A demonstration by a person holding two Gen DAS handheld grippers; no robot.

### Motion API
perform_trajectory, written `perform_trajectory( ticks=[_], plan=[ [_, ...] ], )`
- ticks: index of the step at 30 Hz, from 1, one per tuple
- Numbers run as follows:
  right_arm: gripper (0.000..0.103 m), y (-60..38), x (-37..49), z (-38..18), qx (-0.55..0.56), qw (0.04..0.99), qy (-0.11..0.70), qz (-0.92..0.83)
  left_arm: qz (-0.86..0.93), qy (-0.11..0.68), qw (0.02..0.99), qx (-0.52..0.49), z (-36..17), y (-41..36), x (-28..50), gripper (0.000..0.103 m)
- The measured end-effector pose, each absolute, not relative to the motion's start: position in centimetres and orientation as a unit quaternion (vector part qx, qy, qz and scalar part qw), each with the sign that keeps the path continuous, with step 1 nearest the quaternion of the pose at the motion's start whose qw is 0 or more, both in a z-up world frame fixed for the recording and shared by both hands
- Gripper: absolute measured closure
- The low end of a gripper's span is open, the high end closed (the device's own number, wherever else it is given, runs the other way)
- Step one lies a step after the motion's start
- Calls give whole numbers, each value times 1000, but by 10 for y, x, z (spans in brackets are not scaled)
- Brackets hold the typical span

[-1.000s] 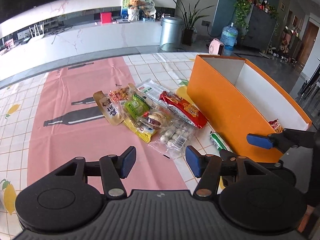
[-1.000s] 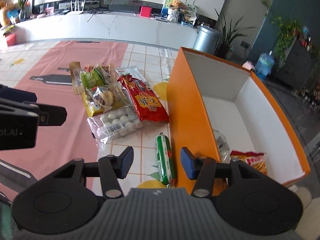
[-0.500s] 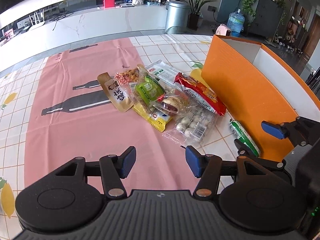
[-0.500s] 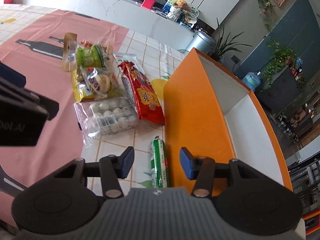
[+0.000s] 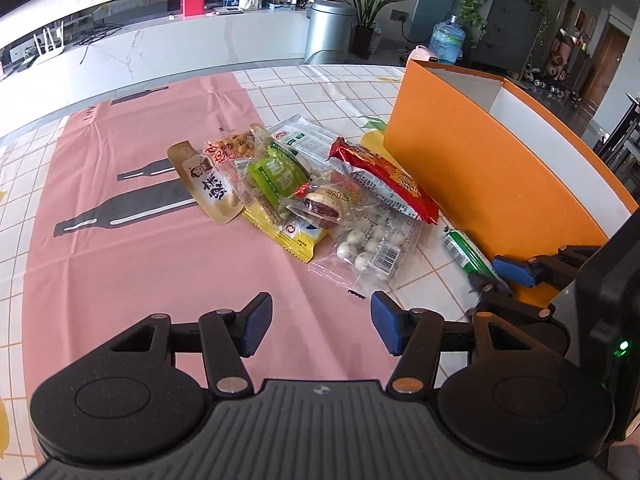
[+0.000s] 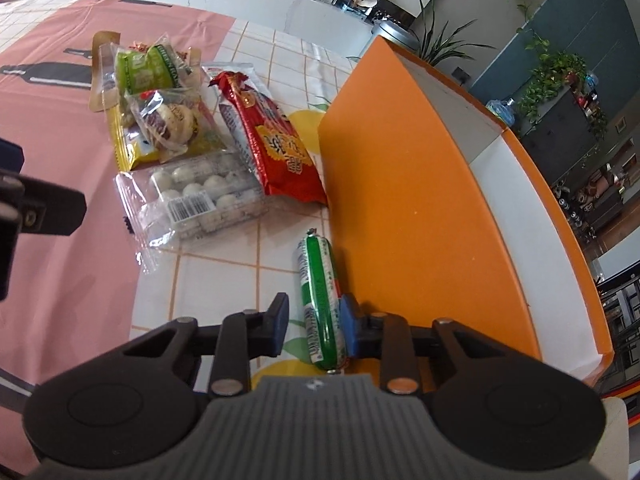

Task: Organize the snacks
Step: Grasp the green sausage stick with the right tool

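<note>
A green sausage stick (image 6: 318, 300) lies on the table against the orange box (image 6: 404, 216). My right gripper (image 6: 313, 320) is low over it, jaws partly closed around its near end; the right pad touches it, a gap remains on the left. It also shows in the left wrist view (image 5: 468, 254), with the right gripper (image 5: 502, 280) at its end. A pile of snacks sits left of the box: a red bag (image 5: 390, 182), a clear pack of white balls (image 5: 370, 246), a green packet (image 5: 276, 176), a yellow bar (image 5: 288, 232). My left gripper (image 5: 320, 322) is open and empty above the pink cloth.
The orange box (image 5: 480, 168) has white inner walls and stands at the table's right. A pink cloth with bottle prints (image 5: 132, 216) covers the left of the tiled tabletop. A counter, a bin and plants stand beyond the table.
My right gripper has dropped down onto the green sausage stick and its jaws have narrowed around it. My left gripper has drifted slightly, staying open.
</note>
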State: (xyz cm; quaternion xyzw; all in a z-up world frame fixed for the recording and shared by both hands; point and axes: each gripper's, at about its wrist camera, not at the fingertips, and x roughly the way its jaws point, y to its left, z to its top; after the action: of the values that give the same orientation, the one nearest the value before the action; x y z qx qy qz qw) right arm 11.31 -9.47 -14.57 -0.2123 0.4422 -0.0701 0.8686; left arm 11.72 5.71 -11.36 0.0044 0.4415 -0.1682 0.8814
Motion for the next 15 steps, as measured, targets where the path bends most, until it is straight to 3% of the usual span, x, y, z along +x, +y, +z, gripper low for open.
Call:
perform_trajectory(
  ticks=[4, 7, 10, 15],
  plan=[
    [103, -100, 112, -134, -163, 886, 433, -31, -187, 435, 881, 19, -116, 53, 122, 36],
    [103, -103, 112, -127, -104, 893, 439, 0, -202, 431, 879, 26, -117, 50, 127, 35],
    [103, -101, 109, -122, -121, 902, 413, -3, -224, 424, 877, 31, -119, 47, 132, 27],
    [91, -112, 113, -129, -96, 897, 430, 0, -257, 426, 866, 59, -124, 40, 143, 22]
  ],
)
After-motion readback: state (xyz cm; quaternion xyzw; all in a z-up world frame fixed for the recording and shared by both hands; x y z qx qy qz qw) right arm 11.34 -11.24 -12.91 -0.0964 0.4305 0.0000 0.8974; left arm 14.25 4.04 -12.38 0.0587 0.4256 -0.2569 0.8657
